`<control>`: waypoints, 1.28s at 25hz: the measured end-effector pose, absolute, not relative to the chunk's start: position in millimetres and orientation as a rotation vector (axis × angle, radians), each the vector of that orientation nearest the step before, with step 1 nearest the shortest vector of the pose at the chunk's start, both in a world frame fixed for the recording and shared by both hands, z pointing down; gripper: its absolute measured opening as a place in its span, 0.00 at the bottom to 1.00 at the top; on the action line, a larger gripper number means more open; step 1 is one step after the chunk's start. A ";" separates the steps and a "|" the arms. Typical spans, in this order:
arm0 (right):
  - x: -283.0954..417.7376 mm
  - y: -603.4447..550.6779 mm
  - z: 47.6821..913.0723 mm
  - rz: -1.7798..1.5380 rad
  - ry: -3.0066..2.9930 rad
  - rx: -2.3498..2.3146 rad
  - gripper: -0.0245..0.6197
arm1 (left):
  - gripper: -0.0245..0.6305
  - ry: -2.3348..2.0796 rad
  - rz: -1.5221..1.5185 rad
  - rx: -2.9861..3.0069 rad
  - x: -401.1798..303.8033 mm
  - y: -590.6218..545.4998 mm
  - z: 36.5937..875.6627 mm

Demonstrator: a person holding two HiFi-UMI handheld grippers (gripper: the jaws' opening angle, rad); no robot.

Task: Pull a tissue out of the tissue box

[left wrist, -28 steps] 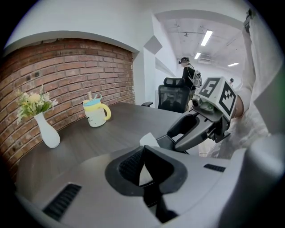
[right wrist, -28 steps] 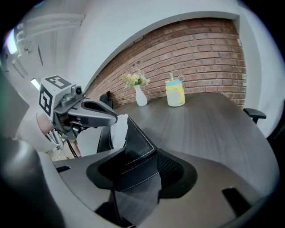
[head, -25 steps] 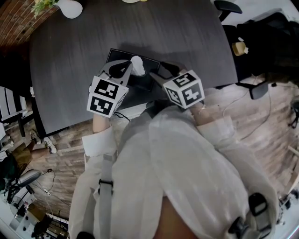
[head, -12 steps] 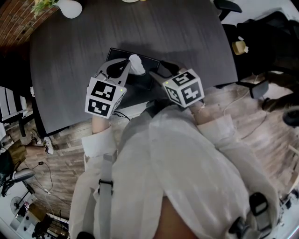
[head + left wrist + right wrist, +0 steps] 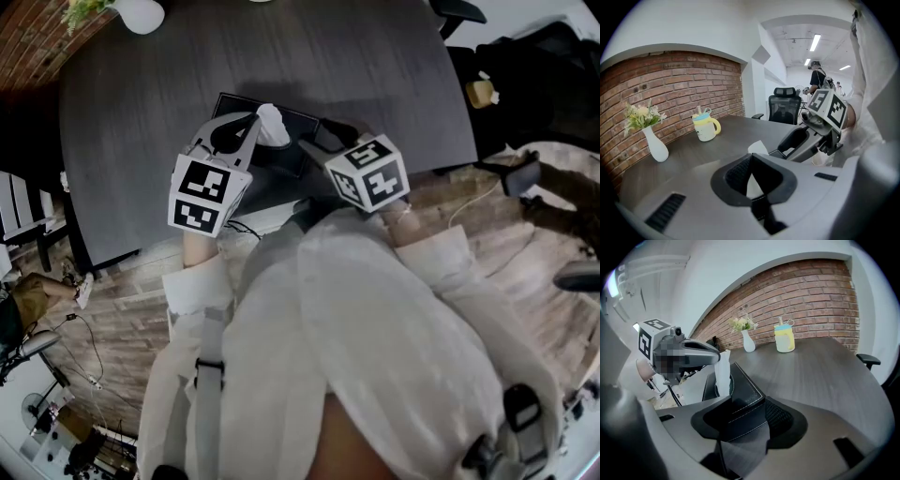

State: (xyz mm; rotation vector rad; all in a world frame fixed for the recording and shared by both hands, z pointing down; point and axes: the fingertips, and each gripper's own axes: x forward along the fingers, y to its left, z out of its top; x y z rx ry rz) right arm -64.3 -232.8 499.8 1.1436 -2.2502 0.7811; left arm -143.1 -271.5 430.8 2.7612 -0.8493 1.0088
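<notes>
**Tissue pinched above its box**

The dark table [image 5: 394, 75] carries a black tissue box [image 5: 743, 385] close to the person's edge. The right claw [image 5: 740, 420] is clamped on the box's near end. The left claw [image 5: 751, 164] is closed on the white tissue [image 5: 272, 124], which stands upright from the opening in the box's top.

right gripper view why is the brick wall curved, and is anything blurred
right gripper view: the wide-angle lens bows the brick wall into an arch, corners go dark, the mosaic over the left gripper is an added patch. left gripper view: same bowing, ceiling lights blown out.
</notes>
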 end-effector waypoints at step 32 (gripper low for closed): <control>-66.8 -230.8 499.4 0.784 -2.250 1.109 0.35 | 0.05 -1.047 0.554 2.805 -157.0 -294.3 341.7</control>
